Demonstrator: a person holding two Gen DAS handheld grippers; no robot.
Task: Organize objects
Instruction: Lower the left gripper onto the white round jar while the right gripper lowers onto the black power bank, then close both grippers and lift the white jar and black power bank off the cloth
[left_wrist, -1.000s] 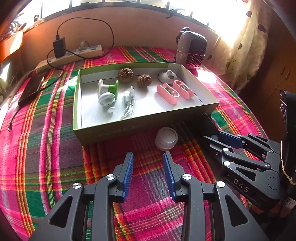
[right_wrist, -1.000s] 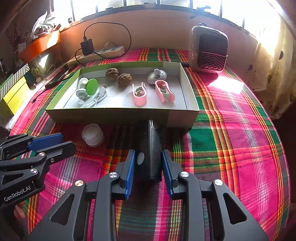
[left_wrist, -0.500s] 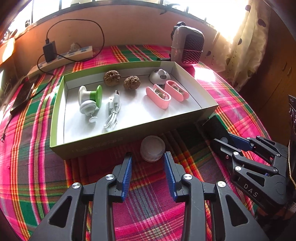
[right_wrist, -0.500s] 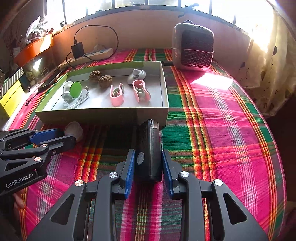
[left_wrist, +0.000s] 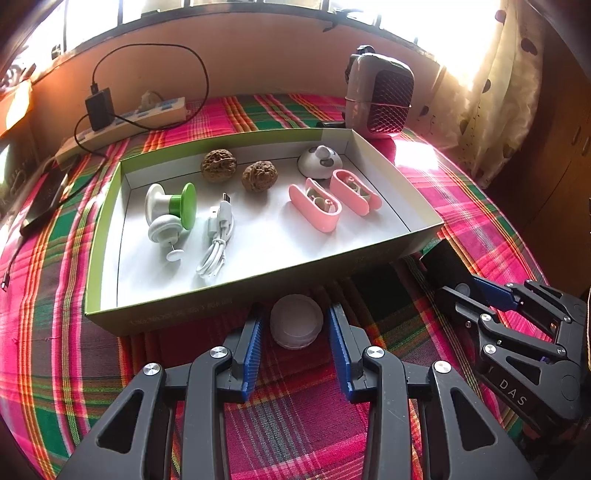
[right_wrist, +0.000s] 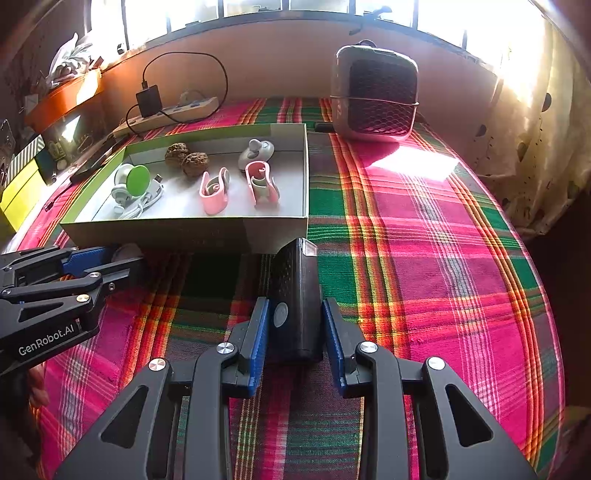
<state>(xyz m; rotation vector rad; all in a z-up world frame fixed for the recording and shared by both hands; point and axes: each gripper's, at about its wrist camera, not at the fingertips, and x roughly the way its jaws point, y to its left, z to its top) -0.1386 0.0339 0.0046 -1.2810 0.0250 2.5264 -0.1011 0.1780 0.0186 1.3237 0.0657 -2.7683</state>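
Plaid cloth (right_wrist: 424, 266) in pink/green/orange covers the surface, under a window wall w/ a spotted curtain on the right. Small heater (right_wrist: 375, 96) stands far ahead of the right hand-held gripper (right_wrist: 295, 325), near the wall. Power strip (left_wrist: 125, 118) w/ a black plug sits far ahead-left of the left hand-held gripper (left_wrist: 295, 325).

Green-edged open box (left_wrist: 107, 221) lies just ahead of both, long side facing them. Inside, left to right: white/green knob pieces (left_wrist: 170, 210), coiled white cable (left_wrist: 218, 236), two walnuts (left_wrist: 238, 171), two pink clip cases (left_wrist: 332, 199), small white round gadget (left_wrist: 319, 162) at the back.

Right hand-held gripper: clenched on a black rectangular device (right_wrist: 295, 288), blue pads pressing both sides; the device's far end reaches the box's near wall. Seen from the left wrist it's off to the right, beside the box corner.

Left hand-held gripper: jaws apart, released, straddling a white round lid-like container (left_wrist: 296, 325) on the cloth, touching the box's front wall or just short of it. Gaps show on both sides, pads not touching it.
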